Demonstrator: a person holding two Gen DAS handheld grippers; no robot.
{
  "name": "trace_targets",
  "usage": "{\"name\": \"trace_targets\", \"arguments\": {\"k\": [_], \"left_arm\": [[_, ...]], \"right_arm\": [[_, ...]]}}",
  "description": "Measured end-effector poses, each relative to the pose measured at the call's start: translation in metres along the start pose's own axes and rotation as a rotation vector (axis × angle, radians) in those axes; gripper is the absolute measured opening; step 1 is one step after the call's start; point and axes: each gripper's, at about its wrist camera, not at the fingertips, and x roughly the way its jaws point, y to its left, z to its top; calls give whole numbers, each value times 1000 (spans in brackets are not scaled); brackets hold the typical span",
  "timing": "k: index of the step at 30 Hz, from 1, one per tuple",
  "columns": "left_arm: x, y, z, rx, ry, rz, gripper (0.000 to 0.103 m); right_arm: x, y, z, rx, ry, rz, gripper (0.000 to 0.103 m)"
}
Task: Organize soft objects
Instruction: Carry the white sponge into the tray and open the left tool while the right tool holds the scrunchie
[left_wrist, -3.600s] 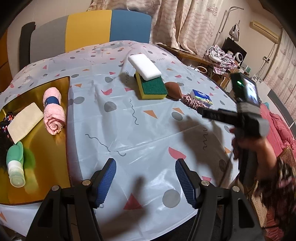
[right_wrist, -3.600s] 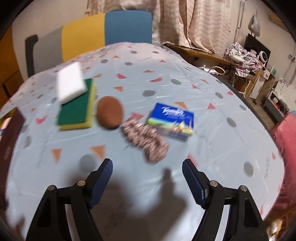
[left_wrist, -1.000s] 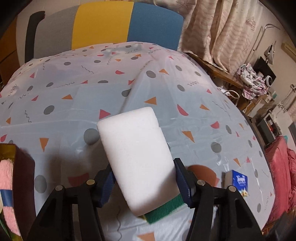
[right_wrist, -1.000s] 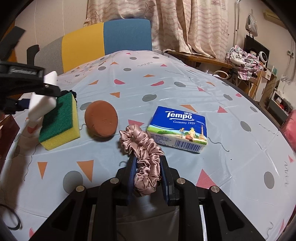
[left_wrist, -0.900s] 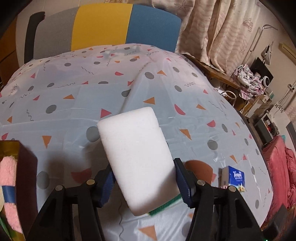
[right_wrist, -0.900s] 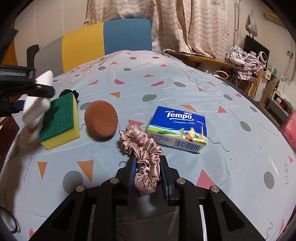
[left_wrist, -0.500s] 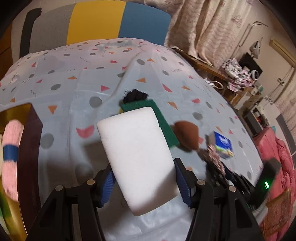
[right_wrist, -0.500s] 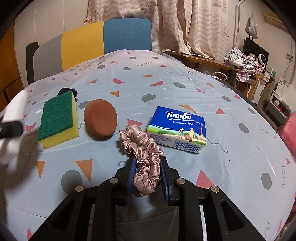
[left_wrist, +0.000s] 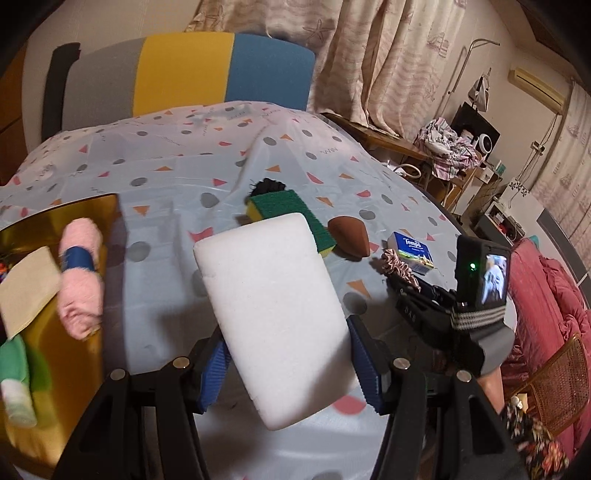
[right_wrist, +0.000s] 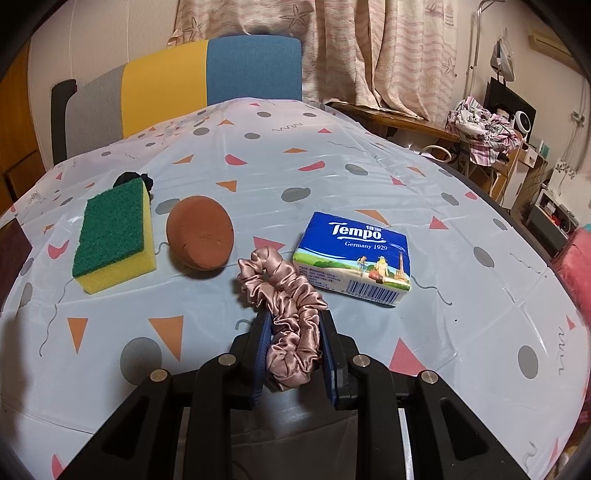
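The white sponge block (left_wrist: 273, 317) sits at the centre of the left wrist view, clamped between the left tongs (left_wrist: 290, 365), which grip only its near end while most of it sticks out over the desk (left_wrist: 177, 177). That overhang is the risk: a quick swing could lever the soft block out of the pads, or its far corner could catch the rim of the gold tray (left_wrist: 92, 206) at the left of the frame. The tray holds a rolled pink towel (left_wrist: 81, 273), a cream cloth (left_wrist: 26, 288) and a green bottle (left_wrist: 14, 376); something dark at its far left edge may be another item.

Low centre in the right wrist view, the right tongs (right_wrist: 295, 350) are narrowed onto the pink scrunchie (right_wrist: 288, 310). It is slippery satin and could slide free, or nudge the tissue pack (right_wrist: 354, 254) touching it.
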Motion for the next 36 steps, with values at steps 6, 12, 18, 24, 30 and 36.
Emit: {"name": "trace_targets", "arguments": {"k": [6,12,18,24,30,36], "left_arm": [[-35,26,-6,-40,-20,10,61],[-66,67,-8,-106,-41,48,61],[-72,112,-11,-158,-14,115,61],[-61,148,-19,-198,63,162,61],[-43,157,-26,-164,143,176,61],[-30,153,-31,-140,192,144,70]], "right_arm": [[0,1,0,0,1,0,25],[1,2,0,-6,3,-7,25],[1,3,0,-8,3,-10,25],[0,4,0,-16,4,-19,25],[-1,5,0,-24,5,-28,26],[0,8,0,-37,6,-42,27]]}}
